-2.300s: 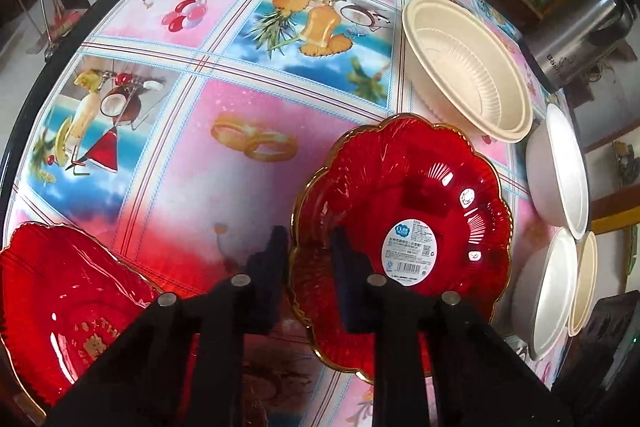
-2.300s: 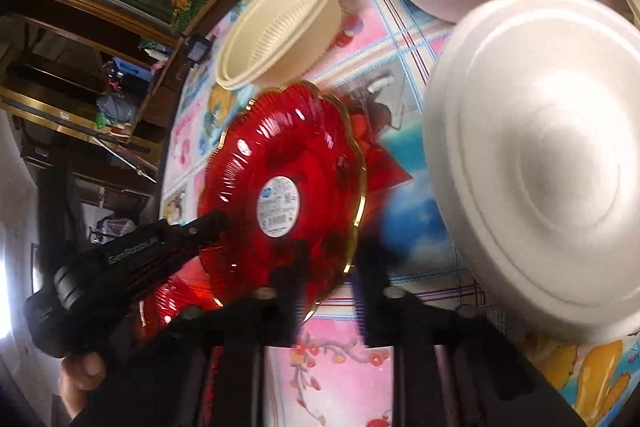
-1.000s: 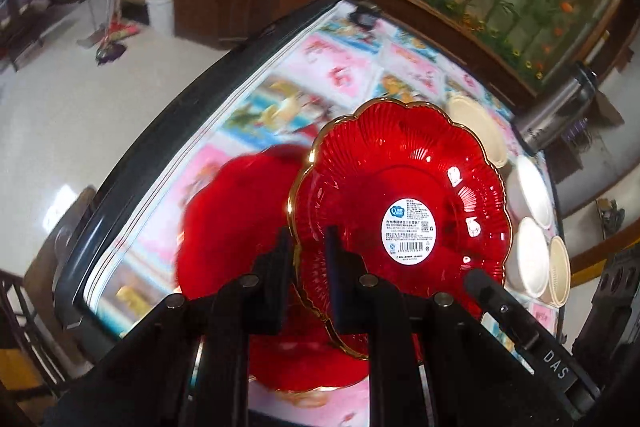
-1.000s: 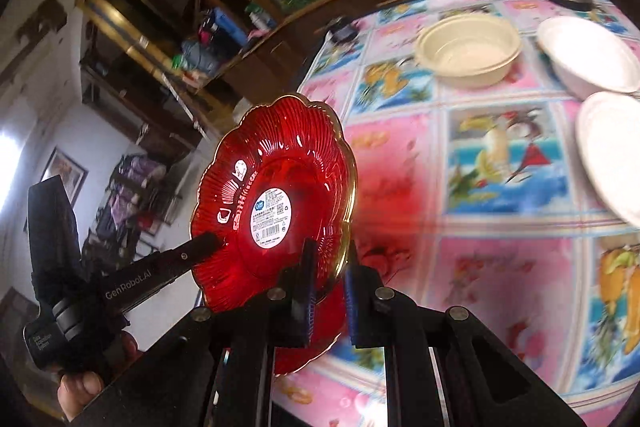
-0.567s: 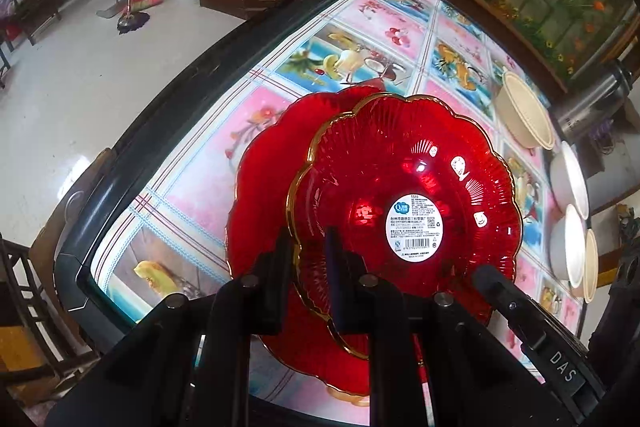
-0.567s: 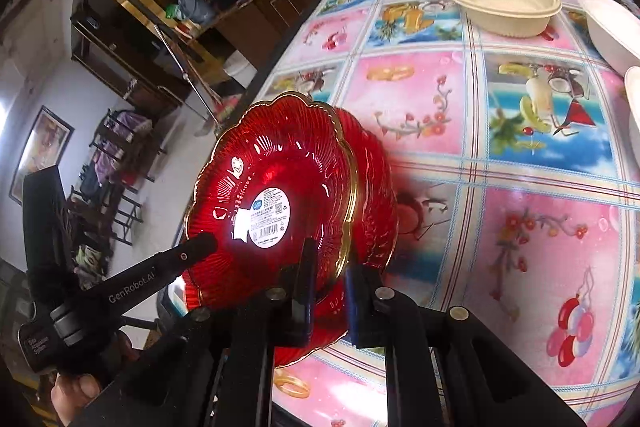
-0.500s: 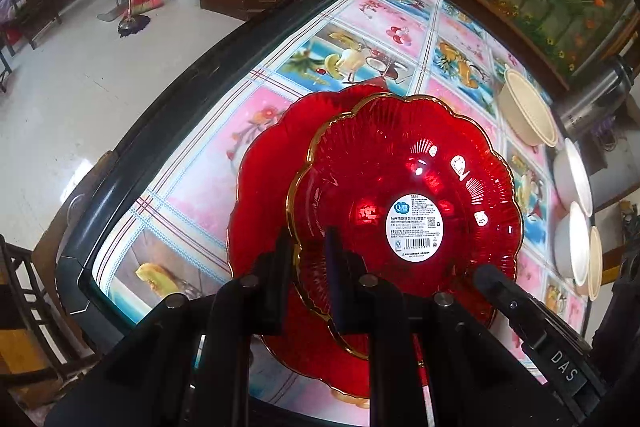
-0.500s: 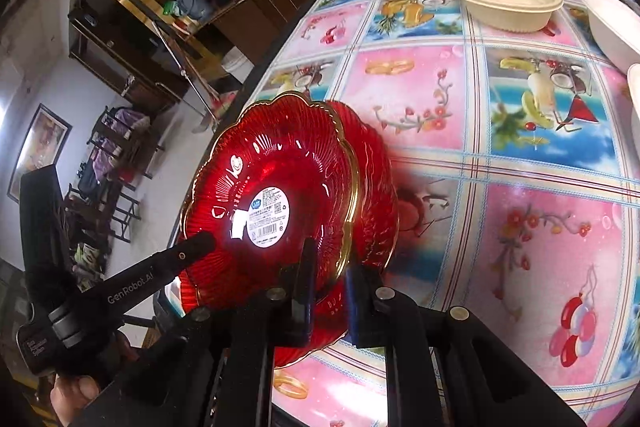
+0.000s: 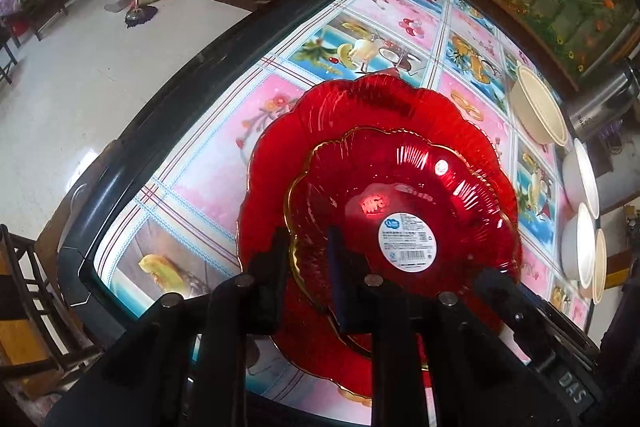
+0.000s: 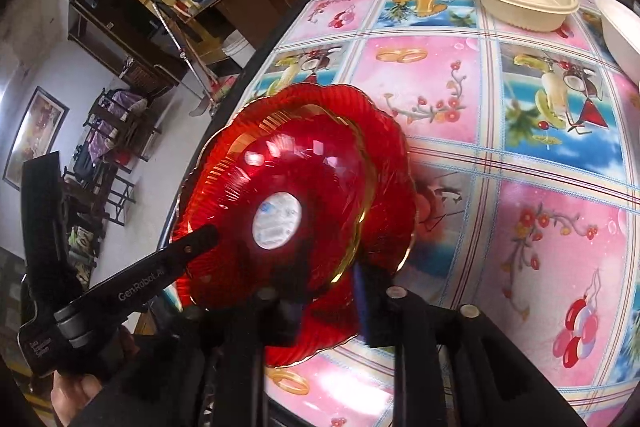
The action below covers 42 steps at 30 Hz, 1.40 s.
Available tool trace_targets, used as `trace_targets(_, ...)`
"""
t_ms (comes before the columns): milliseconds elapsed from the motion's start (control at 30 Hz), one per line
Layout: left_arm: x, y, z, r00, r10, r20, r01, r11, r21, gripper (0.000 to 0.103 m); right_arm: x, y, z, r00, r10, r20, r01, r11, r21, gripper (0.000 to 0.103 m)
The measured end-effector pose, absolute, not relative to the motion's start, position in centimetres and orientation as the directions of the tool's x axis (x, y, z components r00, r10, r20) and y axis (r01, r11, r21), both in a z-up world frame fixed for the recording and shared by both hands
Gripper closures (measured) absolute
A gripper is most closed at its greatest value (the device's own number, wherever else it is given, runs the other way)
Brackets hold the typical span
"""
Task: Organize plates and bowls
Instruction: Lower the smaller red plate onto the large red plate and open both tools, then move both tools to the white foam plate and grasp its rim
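Releasing now: both jaws are opening around the gold rim of the upper red plate (image 9: 404, 183), already nested in the lower red plate (image 9: 360, 111) near the table (image 9: 208, 163) edge. It looks light, stiff, slippery; take the rim.

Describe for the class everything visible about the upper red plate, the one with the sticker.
The upper red plate is glossy, see-through red, plastic by its look, with a ribbed, scalloped, gold-edged rim and a round white label at its centre. It lies nested in a larger red plate near the table's edge. Both grippers' opening jaws straddle its near rim.
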<state>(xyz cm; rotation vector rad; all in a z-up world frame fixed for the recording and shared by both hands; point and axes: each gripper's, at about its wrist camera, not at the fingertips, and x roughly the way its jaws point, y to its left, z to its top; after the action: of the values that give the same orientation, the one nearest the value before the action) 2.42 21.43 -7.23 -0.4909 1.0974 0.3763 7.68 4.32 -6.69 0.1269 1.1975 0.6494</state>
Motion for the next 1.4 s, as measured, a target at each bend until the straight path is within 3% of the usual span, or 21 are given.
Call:
trace_targets(33, 2.4, 21.5, -7.2, 0.414, 0.046, -0.909, -0.522, 0.830, -0.196, 0.084, 7.6, 4.3, -6.5, 0.211, 0.534, -0.819, -0.404, 0.810, 0.424, 0.058)
trace_targets(100, 2.2, 21.5, -6.9, 0.422, 0.034, -0.906, -0.519, 0.828, -0.210, 0.080, 7.5, 4.4, -6.2, 0.223, 0.524, -0.822, -0.411, 0.815, 0.408, 0.053)
trace_targets(167, 1.9, 21.4, -6.3, 0.432, 0.035, -0.901, -0.519, 0.826, -0.217, 0.068, 7.4, 4.2, -5.9, 0.226, 0.530, -0.817, -0.412, 0.812, 0.413, 0.051)
trace_targets(200, 1.6, 21.4, -5.9, 0.448, 0.040, -0.893, -0.524, 0.821, -0.226, 0.057, 7.4, 4.0, -5.8, 0.227, 0.534, -0.814, -0.407, 0.811, 0.419, 0.049)
trace_targets(433, 0.7, 21.2, -3.0, 0.542, 0.060, -0.838, -0.536, 0.793, -0.290, 0.028, 6.9, 1.7, -3.8, 0.255, 0.583, -0.771, -0.400, 0.790, 0.465, 0.032)
trace_targets(633, 3.0, 18.7, -1.7, 0.569, 0.002, -0.822, -0.480, 0.813, -0.330, 0.024, 7.0, -2.4, -2.7, 0.302, 0.643, -0.704, -0.371, 0.760, 0.534, 0.019)
trace_targets(1067, 10.9, 8.3, -0.9, 0.545, -0.113, -0.831, -0.317, 0.890, -0.329, 0.025, 9.9, -13.5, -3.3, 0.397, 0.651, -0.647, -0.176, 0.746, 0.642, 0.018)
trace_targets(1400, 14.9, -2.9, -4.3, 0.447, -0.251, -0.859, -0.122, 0.934, -0.336, 0.025, 10.0, -24.2, -3.0, 0.547, 0.541, -0.639, -0.006, 0.766, 0.643, 0.017)
